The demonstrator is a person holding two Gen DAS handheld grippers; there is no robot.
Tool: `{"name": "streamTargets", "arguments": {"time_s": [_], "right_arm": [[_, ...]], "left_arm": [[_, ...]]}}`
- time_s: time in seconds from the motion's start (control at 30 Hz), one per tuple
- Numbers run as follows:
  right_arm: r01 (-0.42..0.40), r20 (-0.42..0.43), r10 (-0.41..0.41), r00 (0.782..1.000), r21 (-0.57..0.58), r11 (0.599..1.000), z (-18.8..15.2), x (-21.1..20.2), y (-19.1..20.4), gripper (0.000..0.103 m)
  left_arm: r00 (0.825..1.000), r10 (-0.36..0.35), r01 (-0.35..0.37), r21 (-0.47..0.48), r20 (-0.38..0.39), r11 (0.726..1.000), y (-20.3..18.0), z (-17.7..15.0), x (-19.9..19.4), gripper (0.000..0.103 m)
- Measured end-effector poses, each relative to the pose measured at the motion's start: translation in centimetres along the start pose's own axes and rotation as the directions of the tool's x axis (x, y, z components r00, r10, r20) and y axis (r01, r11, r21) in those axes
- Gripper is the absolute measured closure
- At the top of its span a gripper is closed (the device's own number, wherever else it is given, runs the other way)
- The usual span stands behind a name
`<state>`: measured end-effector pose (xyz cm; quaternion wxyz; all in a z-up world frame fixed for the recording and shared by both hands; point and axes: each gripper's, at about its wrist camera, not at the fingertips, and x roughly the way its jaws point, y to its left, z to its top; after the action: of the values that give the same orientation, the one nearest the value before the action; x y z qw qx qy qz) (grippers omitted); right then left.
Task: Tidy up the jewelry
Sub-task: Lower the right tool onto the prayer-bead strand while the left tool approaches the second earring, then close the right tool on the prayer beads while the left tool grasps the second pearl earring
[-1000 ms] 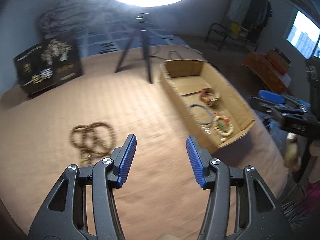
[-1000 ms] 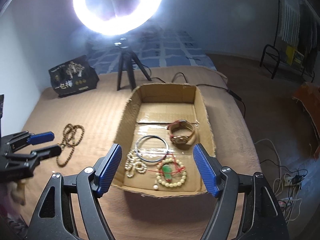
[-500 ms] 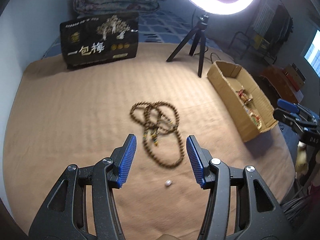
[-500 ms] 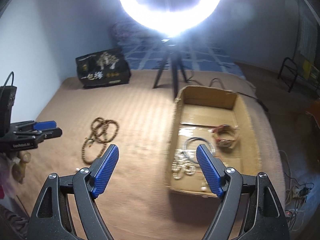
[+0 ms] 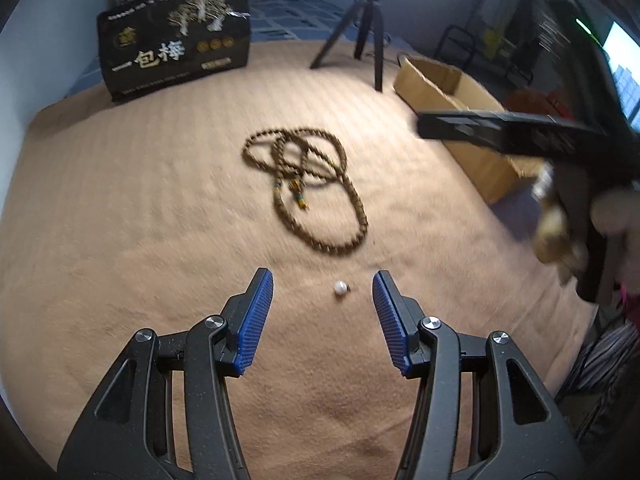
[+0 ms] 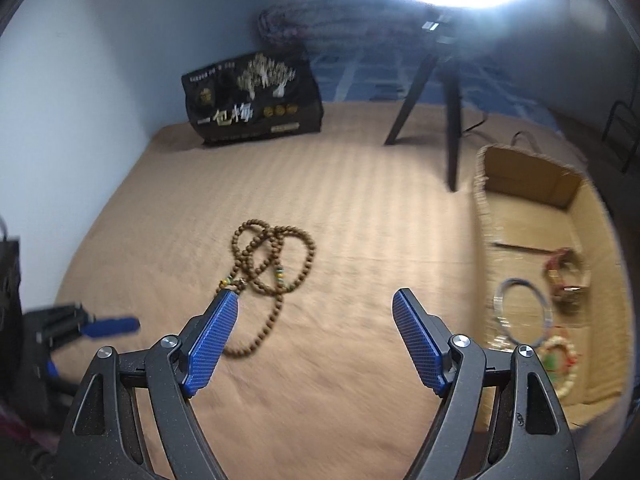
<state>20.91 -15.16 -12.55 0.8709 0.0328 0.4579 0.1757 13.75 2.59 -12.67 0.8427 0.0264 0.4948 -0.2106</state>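
Note:
A long brown bead necklace (image 5: 308,192) lies looped on the tan bed cover; it also shows in the right wrist view (image 6: 268,264). A small white pearl (image 5: 340,287) lies just ahead of my left gripper (image 5: 323,280), which is open and empty. My right gripper (image 6: 314,300) is open and empty, above the cover near the necklace's lower loop. A cardboard box (image 6: 532,184) at the right holds a silver bangle (image 6: 520,312), a watch (image 6: 564,276) and a pale bead bracelet (image 6: 560,364). The box also shows in the left wrist view (image 5: 452,88).
A black printed gift bag (image 5: 172,48) stands at the back left. A ring light on a black tripod (image 5: 368,24) stands behind the box. The right gripper's body (image 5: 520,132) crosses the left wrist view at the right. The bed's edge is near right.
Both grippers have swung left from the box toward the necklace. The left gripper has come closer to the pearl. The right gripper has moved over the bed cover beside the necklace.

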Motion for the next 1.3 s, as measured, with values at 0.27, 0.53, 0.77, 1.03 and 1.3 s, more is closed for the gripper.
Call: {"name": "streamTargets", "arguments": {"time_s": [0.27,0.53,0.77,1.03,1.3], "right_arm": [[-0.012,-0.120,0.008,0.993,-0.032,0.999,1.5,6.5,2.5,0.023],[0.007,-0.139,-0.006,0.990,0.003,1.000,2.6,9.6,3.3,0.023],[0.062,-0.146,-0.065,0.987,-0.022,0.998,2.9,11.4,4.2,0.023],[0.115,-0.164,-0.123,0.979,-0.062,0.991,2.9,12.4,4.2,0.023],[0.115,-0.169,-0.131,0.977,-0.102,0.988,2.2,11.9,2.8,0.026]], "left_arm": [[1.000,-0.020,0.020,-0.028,-0.013,0.999,1.3,-1.0,1.4,0.050],[0.999,-0.035,0.035,-0.053,-0.013,0.998,2.4,-1.7,1.9,0.058],[0.999,-0.049,0.048,-0.046,-0.012,0.998,2.0,-1.5,1.9,0.058],[0.999,-0.043,0.042,-0.039,-0.023,0.998,2.0,-1.5,2.3,0.058],[0.999,-0.037,0.037,0.004,-0.025,0.999,0.8,-1.4,2.8,0.058]]}}
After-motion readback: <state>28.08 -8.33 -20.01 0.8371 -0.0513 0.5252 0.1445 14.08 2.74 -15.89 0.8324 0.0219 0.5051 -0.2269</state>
